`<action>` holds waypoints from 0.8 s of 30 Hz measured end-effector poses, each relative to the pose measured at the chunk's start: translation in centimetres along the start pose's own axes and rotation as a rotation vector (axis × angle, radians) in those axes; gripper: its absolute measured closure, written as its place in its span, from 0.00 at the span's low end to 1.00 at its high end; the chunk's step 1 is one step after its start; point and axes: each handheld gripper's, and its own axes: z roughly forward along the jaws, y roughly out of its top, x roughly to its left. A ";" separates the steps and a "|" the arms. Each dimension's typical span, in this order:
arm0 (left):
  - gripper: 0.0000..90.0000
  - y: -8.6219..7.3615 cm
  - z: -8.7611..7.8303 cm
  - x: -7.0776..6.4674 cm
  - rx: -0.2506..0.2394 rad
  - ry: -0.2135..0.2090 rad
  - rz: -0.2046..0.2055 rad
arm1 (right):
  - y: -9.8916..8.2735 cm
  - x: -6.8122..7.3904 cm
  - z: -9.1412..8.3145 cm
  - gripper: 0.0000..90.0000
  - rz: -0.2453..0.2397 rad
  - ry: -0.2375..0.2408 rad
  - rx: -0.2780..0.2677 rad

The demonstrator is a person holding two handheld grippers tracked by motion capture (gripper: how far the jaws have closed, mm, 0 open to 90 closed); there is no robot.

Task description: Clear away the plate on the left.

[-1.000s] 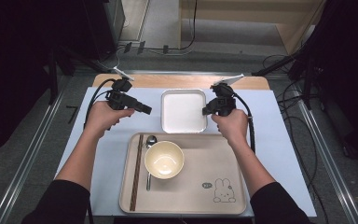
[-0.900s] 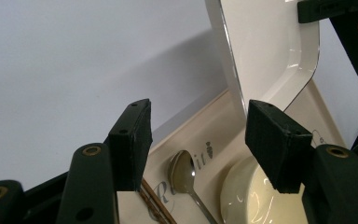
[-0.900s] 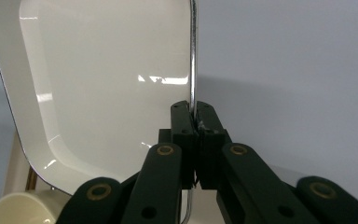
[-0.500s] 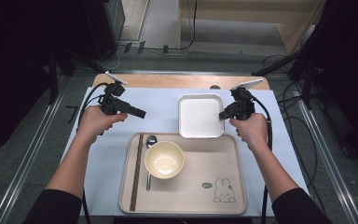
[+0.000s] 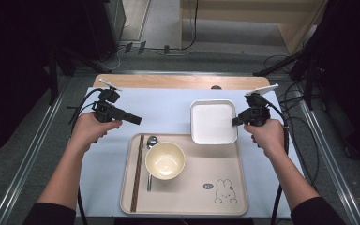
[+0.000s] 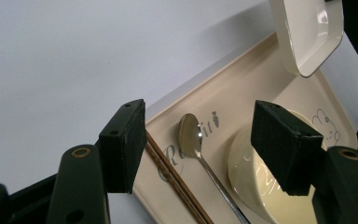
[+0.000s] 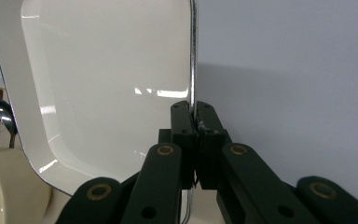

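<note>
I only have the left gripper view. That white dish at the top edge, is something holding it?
Observer: Yes. In the right gripper view the right tongs are shut on the rim of the white dish.
Operator: Where does the dish sit against the tray?
Observer: In the high view its near edge overlaps the far right corner of the tray; the rest is over the blue mat.
Operator: Is the bowl empty?
Observer: Yes, the high view shows the bowl with nothing inside.
</note>
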 end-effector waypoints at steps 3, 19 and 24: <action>0.41 -0.6 -0.3 0.3 -0.003 0.007 -0.002 | -0.7 -0.4 -0.3 0.99 -0.011 0.015 -0.004; 0.40 -3.1 -0.7 1.0 -0.006 0.005 0.007 | -3.5 -1.3 -1.1 0.98 -0.036 0.042 0.025; 0.40 -3.7 -0.7 0.9 -0.009 0.012 0.015 | -4.2 -1.5 -1.3 0.98 -0.046 0.051 0.038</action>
